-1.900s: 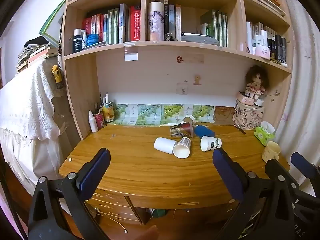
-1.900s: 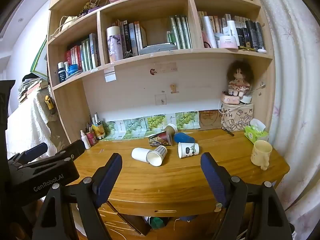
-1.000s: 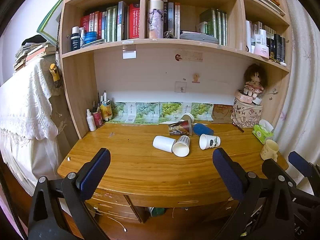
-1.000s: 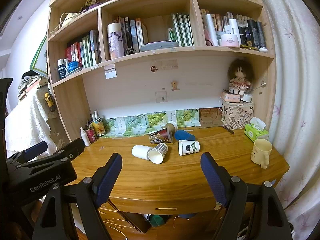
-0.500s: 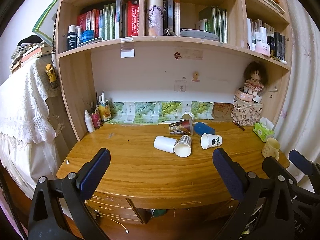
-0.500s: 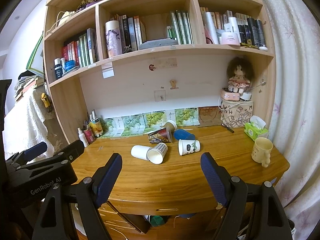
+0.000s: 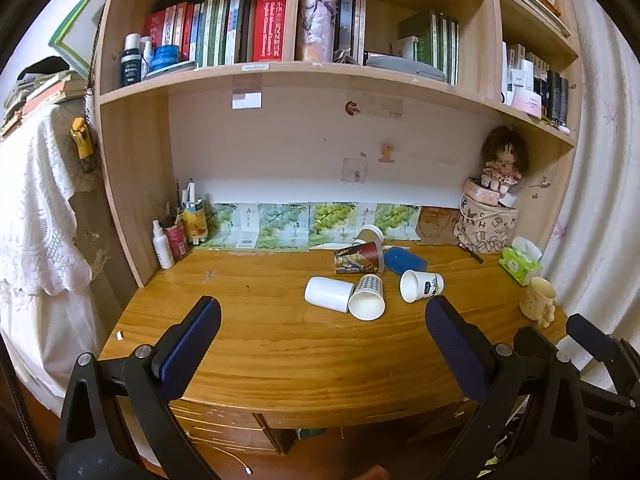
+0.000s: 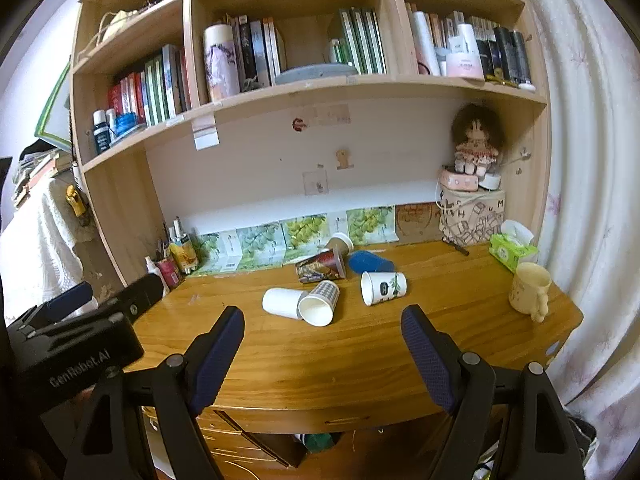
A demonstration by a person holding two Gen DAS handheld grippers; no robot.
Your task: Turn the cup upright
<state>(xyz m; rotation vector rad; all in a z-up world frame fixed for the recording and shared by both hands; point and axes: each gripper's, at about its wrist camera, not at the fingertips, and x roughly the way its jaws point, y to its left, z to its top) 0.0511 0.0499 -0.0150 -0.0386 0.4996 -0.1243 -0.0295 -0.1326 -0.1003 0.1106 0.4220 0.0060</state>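
Note:
Several paper cups lie on their sides near the middle of the wooden desk (image 7: 280, 344): a plain white cup (image 7: 328, 293), a checked cup (image 7: 368, 298), a white cup with a plant print (image 7: 420, 285), a dark red patterned cup (image 7: 357, 258), a blue cup (image 7: 404, 259) and a brown cup (image 7: 368, 234) at the back. The same group shows in the right wrist view: white (image 8: 282, 303), checked (image 8: 320, 304), plant print (image 8: 383, 287). My left gripper (image 7: 322, 340) is open and empty, in front of the desk edge. My right gripper (image 8: 323, 346) is open and empty, also short of the cups.
A yellow mug (image 7: 538, 306) stands upright at the desk's right end, with a green tissue pack (image 7: 520, 266) behind it. Bottles and pens (image 7: 180, 232) stand at the back left. A doll on a patterned bag (image 7: 486, 224) sits at the back right. Bookshelves rise above.
Both grippers have drifted slightly closer to the desk; the cups look a little larger. Nothing on the desk has moved and both grippers stay open.

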